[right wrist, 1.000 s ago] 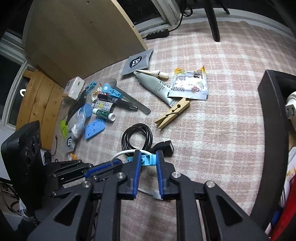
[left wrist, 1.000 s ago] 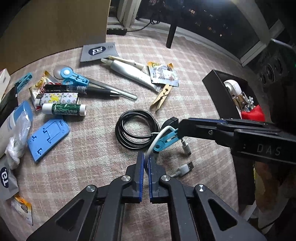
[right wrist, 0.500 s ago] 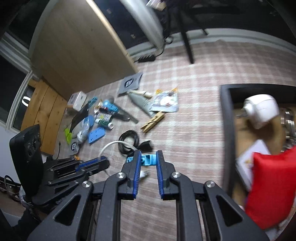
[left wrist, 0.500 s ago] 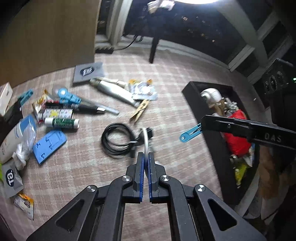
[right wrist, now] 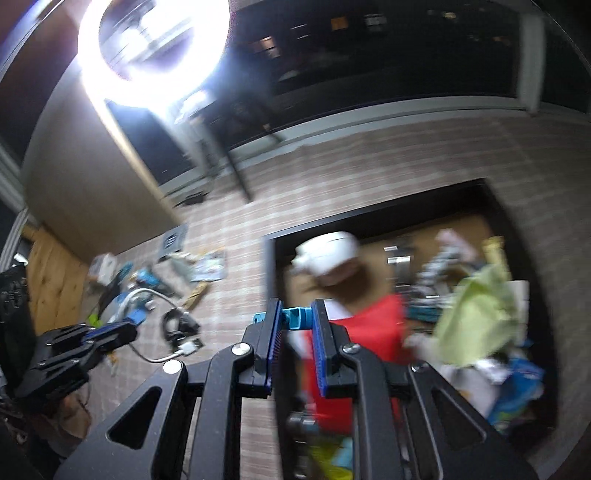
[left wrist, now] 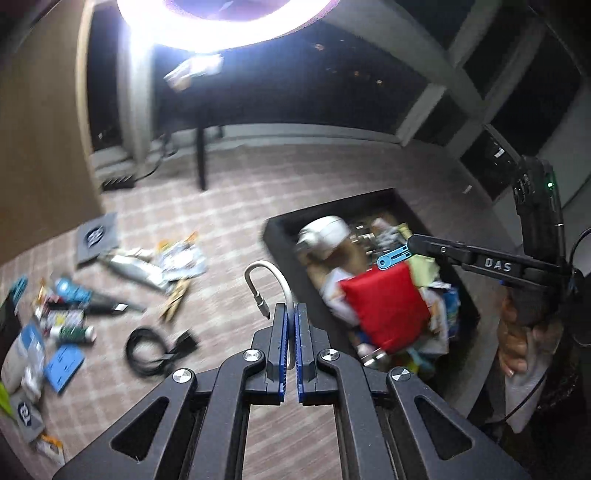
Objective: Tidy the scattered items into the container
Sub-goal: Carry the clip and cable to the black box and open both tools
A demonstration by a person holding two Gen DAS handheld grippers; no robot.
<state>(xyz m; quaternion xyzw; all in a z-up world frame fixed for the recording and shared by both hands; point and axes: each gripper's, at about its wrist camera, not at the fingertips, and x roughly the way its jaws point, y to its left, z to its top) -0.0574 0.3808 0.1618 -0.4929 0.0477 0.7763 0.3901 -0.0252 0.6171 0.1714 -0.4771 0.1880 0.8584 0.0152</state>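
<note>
Inside black container [left wrist: 280, 236], red pouch [left wrist: 388, 306]

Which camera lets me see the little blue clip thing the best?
The left wrist view. There the blue clip shows whole from the side, sticking out of the right gripper above the black container. The right wrist view shows only a short blurred piece of it pinched between the pads.

A bright ring light [left wrist: 229, 22] glares high ahead of the tool over a pale checked carpet [left wrist: 295, 184], with dark night windows [left wrist: 332, 88] beyond and a wooden panel [left wrist: 40, 147] to its left.
</note>
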